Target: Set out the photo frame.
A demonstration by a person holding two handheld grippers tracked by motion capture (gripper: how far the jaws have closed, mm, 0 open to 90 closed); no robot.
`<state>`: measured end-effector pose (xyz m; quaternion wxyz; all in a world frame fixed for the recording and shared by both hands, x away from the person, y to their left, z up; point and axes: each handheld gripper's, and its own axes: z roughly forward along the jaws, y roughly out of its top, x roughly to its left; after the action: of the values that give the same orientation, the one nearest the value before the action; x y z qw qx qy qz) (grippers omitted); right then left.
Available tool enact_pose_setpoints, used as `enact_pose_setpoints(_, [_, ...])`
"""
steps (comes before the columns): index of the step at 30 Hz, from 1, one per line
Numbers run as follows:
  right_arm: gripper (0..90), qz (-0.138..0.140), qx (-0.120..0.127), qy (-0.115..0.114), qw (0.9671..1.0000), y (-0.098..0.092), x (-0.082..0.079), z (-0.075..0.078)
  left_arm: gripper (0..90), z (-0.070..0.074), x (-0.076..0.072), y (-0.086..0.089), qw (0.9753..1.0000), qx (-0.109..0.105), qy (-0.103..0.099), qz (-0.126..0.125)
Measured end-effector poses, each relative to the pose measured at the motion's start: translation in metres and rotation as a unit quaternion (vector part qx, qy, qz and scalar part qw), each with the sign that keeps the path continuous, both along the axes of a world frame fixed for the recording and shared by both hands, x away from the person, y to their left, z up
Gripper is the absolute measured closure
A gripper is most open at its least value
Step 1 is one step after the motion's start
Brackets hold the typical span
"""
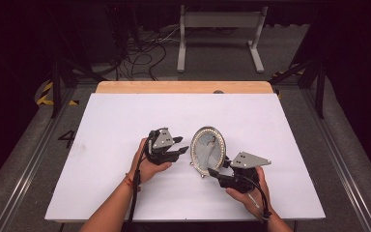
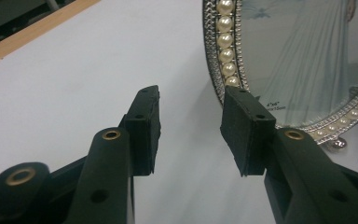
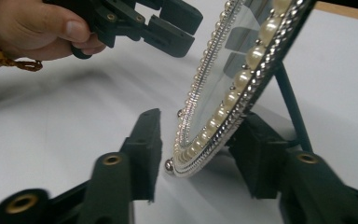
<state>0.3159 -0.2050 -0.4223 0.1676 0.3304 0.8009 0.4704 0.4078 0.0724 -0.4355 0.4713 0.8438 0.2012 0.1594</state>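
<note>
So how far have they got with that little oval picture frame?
The oval frame already stands upright on the white table, its black strut out behind it. In hand: the right claw has its jaws either side of the frame's lower rim, with a gap showing on one side, so not clamped. The left claw is open beside the pearl edge, holding nothing. Any firm grip or move seems yet to come.

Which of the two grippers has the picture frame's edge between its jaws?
The right gripper: its open jaws straddle the oval pearl frame's lower rim. The left gripper has nothing between its jaws.
</note>
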Motion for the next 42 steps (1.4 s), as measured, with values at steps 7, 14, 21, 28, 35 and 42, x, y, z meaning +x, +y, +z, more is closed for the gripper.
enact_pose_setpoints(7, [73.1,0.016,0.023,0.015,0.9995,-0.006,0.009,-0.004,57.8,0.0,0.0,0.002,0.9999,-0.008,0.007,-0.002])
enact_pose_setpoints(14, [74.6,0.046,0.012,0.01,0.9988,-0.006,0.012,-0.002,46.8,0.006,-0.001,0.003,0.9989,-0.034,0.016,-0.026])
enact_pose_setpoints(21, [76.1,0.067,0.01,0.016,0.9975,-0.008,0.013,0.0,33.6,0.006,-0.002,-0.002,0.9972,-0.041,0.03,-0.055])
enact_pose_setpoints(28, [74.3,0.069,0.015,0.023,0.9972,-0.01,0.016,0.0,26.0,-0.001,0.009,-0.018,0.9955,-0.031,0.058,-0.069])
enact_pose_setpoints(35, [71.2,0.046,0.009,0.009,0.9989,-0.012,0.011,0.002,25.9,-0.003,0.012,-0.027,0.9917,-0.027,0.067,-0.106])
enact_pose_setpoints(42, [75.0,0.049,0.01,0.011,0.9987,-0.015,0.011,0.004,44.9,-0.001,0.006,-0.024,0.9908,-0.012,0.065,-0.118])
